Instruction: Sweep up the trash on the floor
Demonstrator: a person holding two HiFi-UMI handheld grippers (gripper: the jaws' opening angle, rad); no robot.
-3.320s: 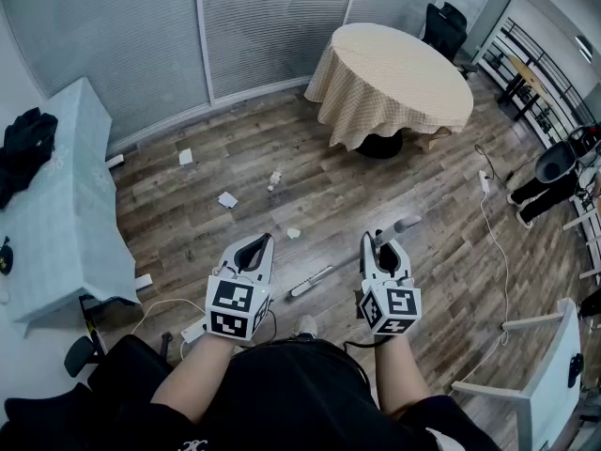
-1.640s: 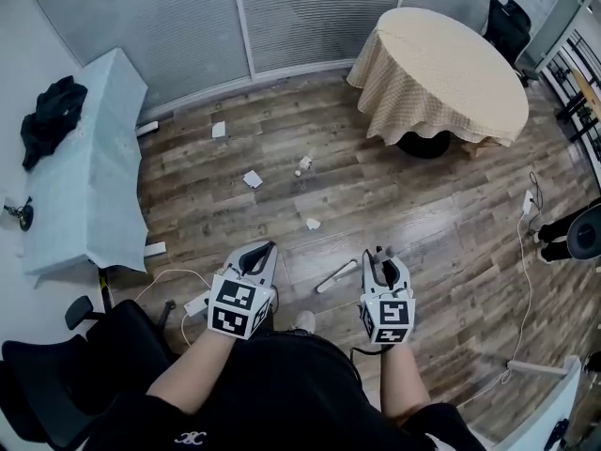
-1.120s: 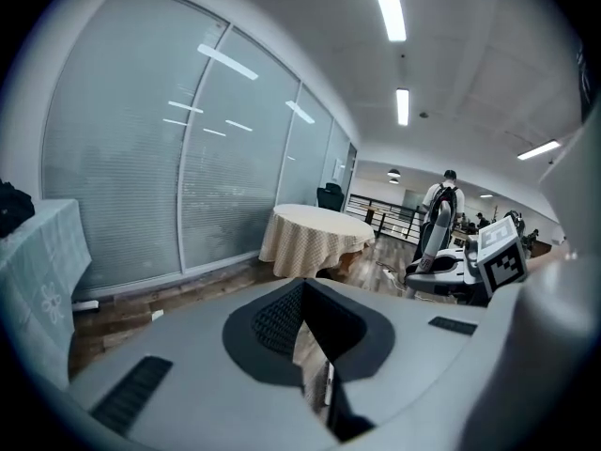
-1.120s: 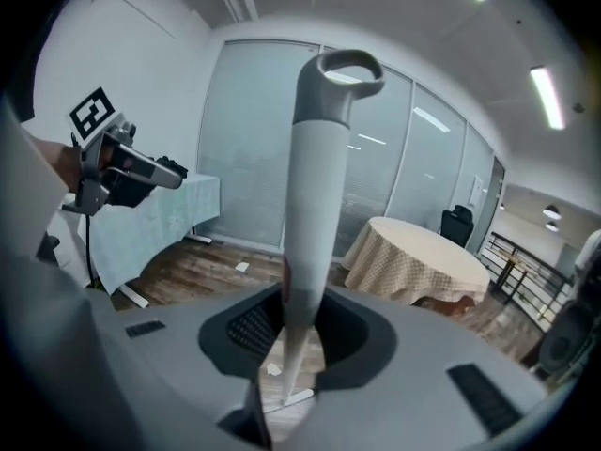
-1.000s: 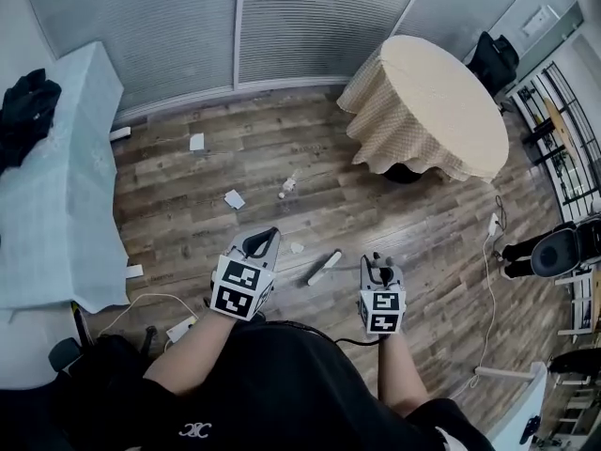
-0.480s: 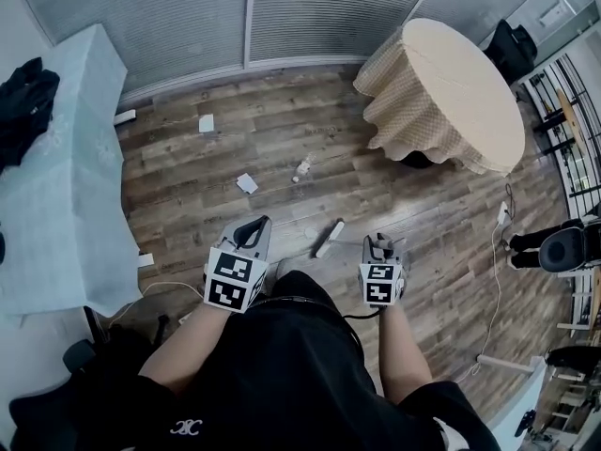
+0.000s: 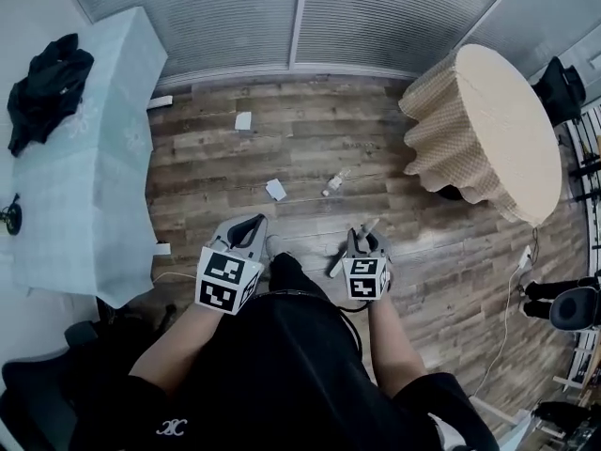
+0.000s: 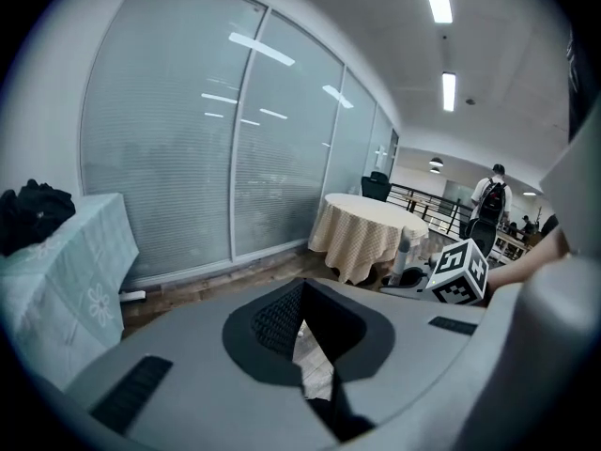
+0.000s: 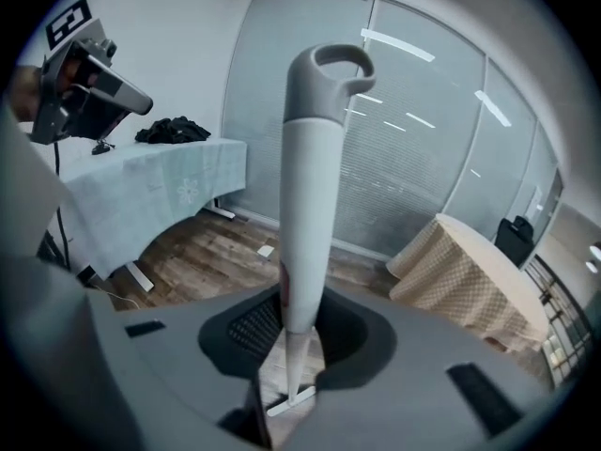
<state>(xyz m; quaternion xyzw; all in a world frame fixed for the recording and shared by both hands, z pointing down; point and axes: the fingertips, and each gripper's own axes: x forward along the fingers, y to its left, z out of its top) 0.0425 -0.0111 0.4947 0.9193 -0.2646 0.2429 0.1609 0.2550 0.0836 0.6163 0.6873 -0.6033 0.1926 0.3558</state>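
My right gripper [image 7: 364,241] [image 9: 296,346] is shut on a white broom handle [image 9: 305,205] with a grey loop at its top. In the head view the handle [image 7: 340,263] slants down to the floor beside that gripper. My left gripper [image 7: 246,225] [image 8: 305,341] is shut with nothing in it, held at my left side. Trash lies ahead on the wooden floor: a white paper scrap [image 7: 276,189], a crumpled piece [image 7: 334,181] and another paper [image 7: 244,120] near the window wall. One scrap [image 9: 267,250] shows in the right gripper view.
A round table with a beige cloth [image 7: 498,130] stands at the right. A long table with a light blue cloth [image 7: 84,158] and a black garment [image 7: 47,87] is at the left. A white cable runs along the floor [image 7: 161,248]. A person [image 8: 493,191] stands far off.
The head view has swung, so the round table now sits further right and the trash nearer the middle. Both grippers stay close to my body, the right one still holding the handle.
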